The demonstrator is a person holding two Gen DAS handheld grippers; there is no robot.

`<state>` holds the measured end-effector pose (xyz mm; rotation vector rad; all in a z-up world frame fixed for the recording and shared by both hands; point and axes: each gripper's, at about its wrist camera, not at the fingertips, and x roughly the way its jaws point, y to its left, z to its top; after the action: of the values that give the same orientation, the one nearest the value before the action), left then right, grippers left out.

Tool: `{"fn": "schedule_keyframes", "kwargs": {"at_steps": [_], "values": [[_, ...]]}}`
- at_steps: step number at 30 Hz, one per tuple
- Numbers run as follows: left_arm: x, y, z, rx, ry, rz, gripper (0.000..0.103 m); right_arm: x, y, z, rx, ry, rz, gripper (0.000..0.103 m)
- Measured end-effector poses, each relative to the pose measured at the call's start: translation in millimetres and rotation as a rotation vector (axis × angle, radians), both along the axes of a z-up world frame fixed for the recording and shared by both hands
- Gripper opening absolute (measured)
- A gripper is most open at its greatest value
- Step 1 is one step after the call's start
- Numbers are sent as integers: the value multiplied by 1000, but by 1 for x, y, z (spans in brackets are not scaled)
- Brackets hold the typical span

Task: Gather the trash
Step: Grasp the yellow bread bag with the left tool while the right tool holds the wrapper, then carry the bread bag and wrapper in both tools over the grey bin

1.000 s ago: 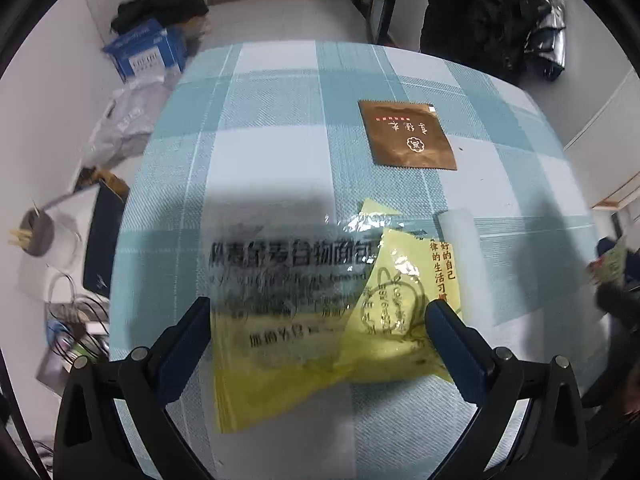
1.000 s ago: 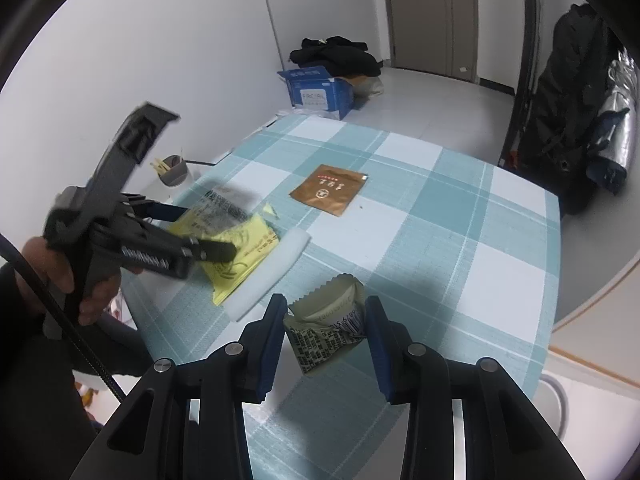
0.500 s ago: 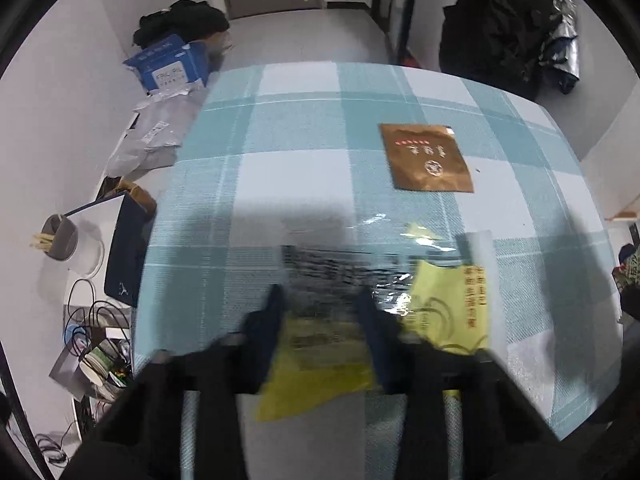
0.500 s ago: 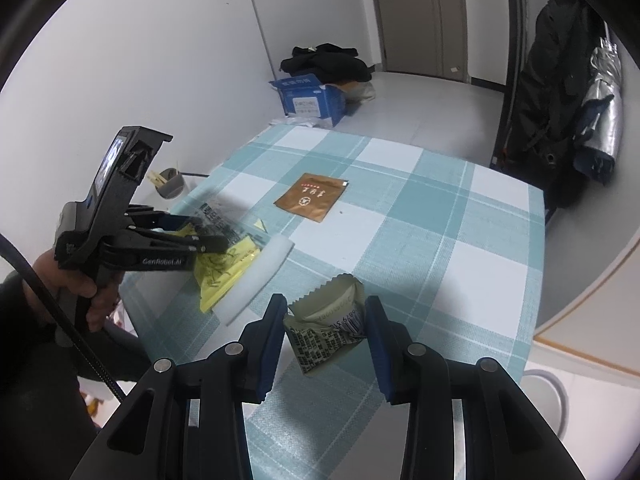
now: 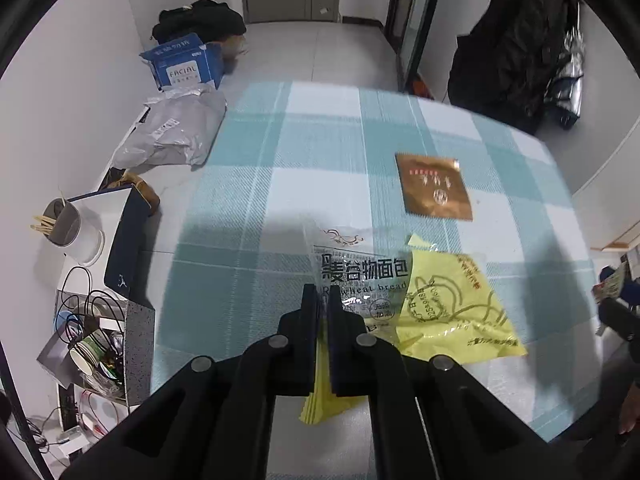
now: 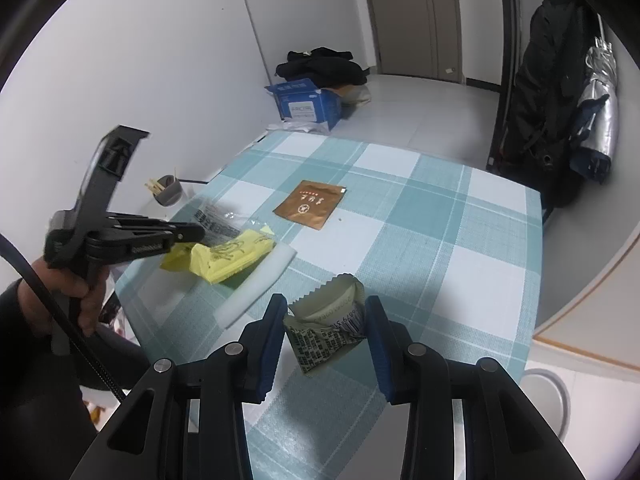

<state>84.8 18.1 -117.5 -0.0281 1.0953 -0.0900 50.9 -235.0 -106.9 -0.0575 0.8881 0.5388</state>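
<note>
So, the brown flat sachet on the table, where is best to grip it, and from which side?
Probably the near edge or a corner of the brown sachet, from above at a slant: it lies flat on the tablecloth, so only its rim can be pinched.

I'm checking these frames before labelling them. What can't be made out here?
- Where the trash goes: no bin identifiable in either view.
- Yellow bread wrapper, left wrist view: its near part is hidden behind the left gripper.
- Green wrapper, right wrist view: print too small to read.
- Brown sachet: lettering too small in both views.
</note>
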Motion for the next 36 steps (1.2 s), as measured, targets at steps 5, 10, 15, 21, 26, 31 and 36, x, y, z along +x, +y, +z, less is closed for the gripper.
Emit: {"fn": "schedule_keyframes", "kwargs": {"at_steps": [5,10,15,21,26,31,36], "values": [[-6,8,14,-48,-42,21,1,2,3,1,1,0,-4,38],[-11,9,27,-80,-79,24,1,2,5,4,12,-2,-18,38],[-16,10,42,-109,-118,29,1,0,6,16,54,-22,-33,38],[-21,15,63,-167,-176,42,0,-7,6,37,90,-62,-57,38],[-27,13,79,-203,-223,41,0,-14,5,58,118,-105,-65,38],[-34,5,95,-238,-269,24,0,-28,3,82,120,-172,-67,38],[-38,-6,113,-277,-309,2,0,-34,-8,106,129,-221,-90,38]]}}
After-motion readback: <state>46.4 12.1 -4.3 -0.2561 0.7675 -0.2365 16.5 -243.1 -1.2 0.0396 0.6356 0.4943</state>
